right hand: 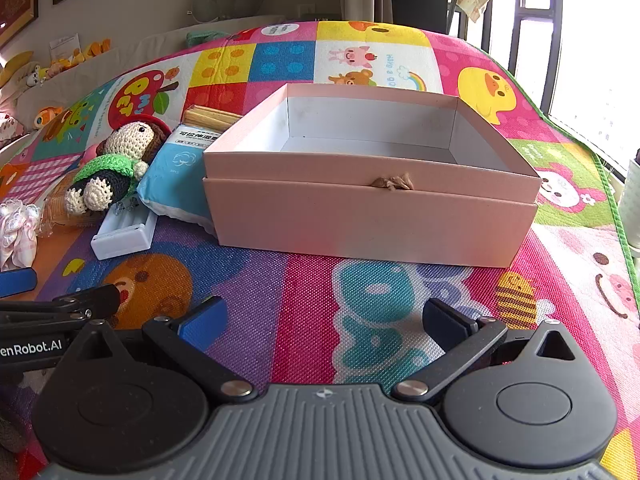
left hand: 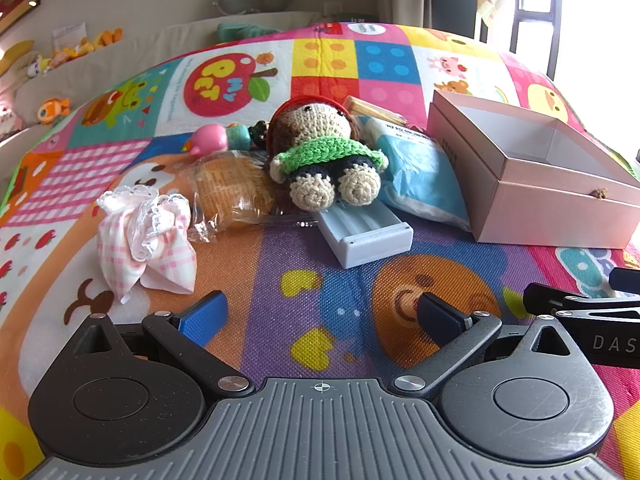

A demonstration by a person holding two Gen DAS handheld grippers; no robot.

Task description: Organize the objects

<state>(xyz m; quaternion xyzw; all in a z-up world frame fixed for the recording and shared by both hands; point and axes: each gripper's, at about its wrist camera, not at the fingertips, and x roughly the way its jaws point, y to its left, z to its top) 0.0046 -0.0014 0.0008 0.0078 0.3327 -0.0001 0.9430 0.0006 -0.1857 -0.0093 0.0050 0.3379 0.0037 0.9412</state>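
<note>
Both pairs of blue-padded fingers stand spread as wide as they go and grip nothing: the left gripper hangs over a bare purple and orange stretch of the bright cartoon-printed play mat, and the right gripper hangs over a pink and white stretch of the same mat, just before the open pale pink cardboard box. That box sits on the mat with its white inside empty and a small brown knot on its front wall.

To the box's left lies a heap of loose things. A crocheted doll with brown hair, red cap and green collar leans back on top, its feet over a light grey ribbed plastic case. Against the box's left wall lies a blue and white soft packet with printed characters. Behind it shows what seems to be a bundle of light wooden sticks, mostly hidden. Left of the doll rests a clear wrapper holding a round golden cake, then a crumpled pink-checked cloth with white lace trim, set a little apart. Behind them sits a small pink rounded toy.
</note>
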